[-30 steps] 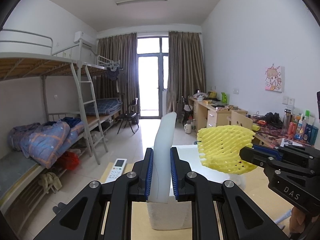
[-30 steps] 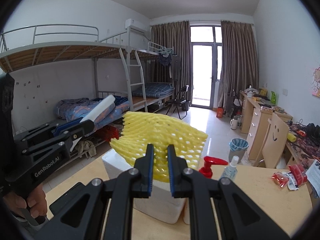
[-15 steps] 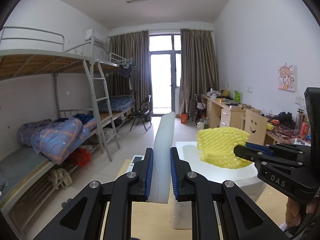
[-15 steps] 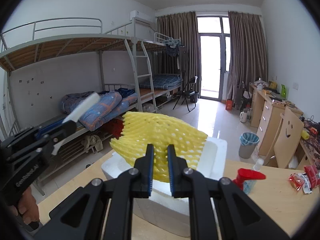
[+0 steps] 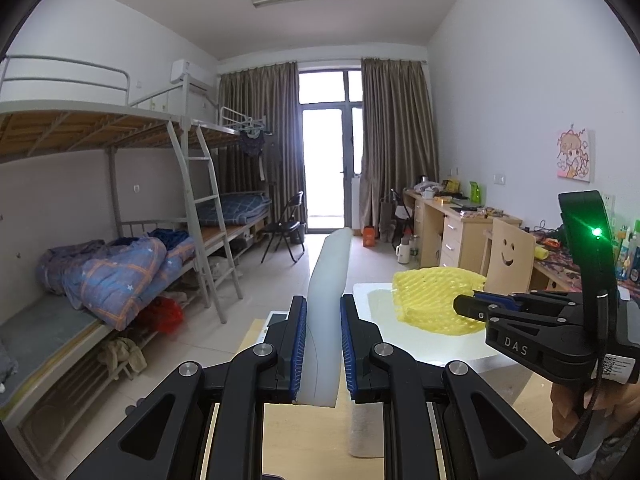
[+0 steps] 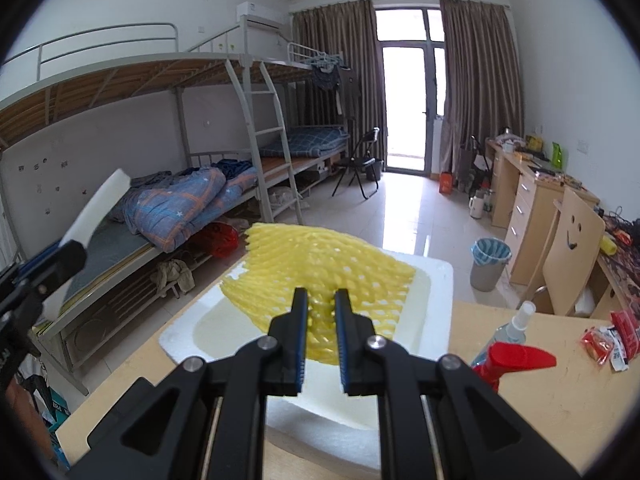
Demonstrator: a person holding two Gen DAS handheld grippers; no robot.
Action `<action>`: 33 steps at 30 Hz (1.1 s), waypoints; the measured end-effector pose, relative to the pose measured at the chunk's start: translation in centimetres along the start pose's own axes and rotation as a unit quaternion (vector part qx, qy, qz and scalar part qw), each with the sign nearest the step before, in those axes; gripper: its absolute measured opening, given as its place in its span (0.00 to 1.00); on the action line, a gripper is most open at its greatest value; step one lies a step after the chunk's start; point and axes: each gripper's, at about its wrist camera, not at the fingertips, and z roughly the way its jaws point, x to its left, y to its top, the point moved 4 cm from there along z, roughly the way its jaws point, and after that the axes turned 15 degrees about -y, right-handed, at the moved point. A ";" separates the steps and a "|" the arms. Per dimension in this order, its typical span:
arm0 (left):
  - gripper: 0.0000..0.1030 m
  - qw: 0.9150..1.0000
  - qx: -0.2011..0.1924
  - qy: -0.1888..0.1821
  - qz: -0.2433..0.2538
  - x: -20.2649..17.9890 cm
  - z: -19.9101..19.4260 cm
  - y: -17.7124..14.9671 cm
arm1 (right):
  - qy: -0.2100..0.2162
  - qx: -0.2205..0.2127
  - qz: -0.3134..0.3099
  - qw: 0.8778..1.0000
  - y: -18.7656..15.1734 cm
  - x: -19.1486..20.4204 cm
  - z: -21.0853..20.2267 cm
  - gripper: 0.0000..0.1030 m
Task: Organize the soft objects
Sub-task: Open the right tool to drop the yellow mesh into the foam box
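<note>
Student dormitory room, metal bunk beds [image 5: 120,128] with ladder [image 6: 276,136], folded quilts [image 5: 120,272], row of wooden desks [image 6: 532,204], curtained balcony door [image 5: 324,164], wall air conditioner [image 6: 260,14].

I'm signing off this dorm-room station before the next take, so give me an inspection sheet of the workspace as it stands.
Surface: light wooden table, bare at its right front.
Job's things: yellow foam net over the open white foam box; white foam sheet held upright.
Clutter: red-capped spray bottle, clear spray bottle, red snack packets, remote at the table's far edge.
Grippers: right gripper shut on the net; left gripper shut on the sheet.
Cables: black cable down the right gripper's handle.
Surroundings: bunk beds, desks, folding chair, bin.
</note>
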 end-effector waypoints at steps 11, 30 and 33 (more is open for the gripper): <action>0.17 1.000 0.001 0.003 -0.002 -0.2 -0.2 0.1 | 0.005 -0.006 -0.002 1.000 0.5 0.3 -0.8 0.65; 0.17 0.999 0.017 -0.025 0.010 -2.4 1.6 0.4 | -0.003 -0.040 0.018 0.999 0.5 -3.0 -4.9 0.74; 0.17 0.999 0.019 -0.036 0.009 -3.3 2.3 0.4 | -0.011 -0.047 0.023 0.999 0.1 -4.1 -5.7 0.80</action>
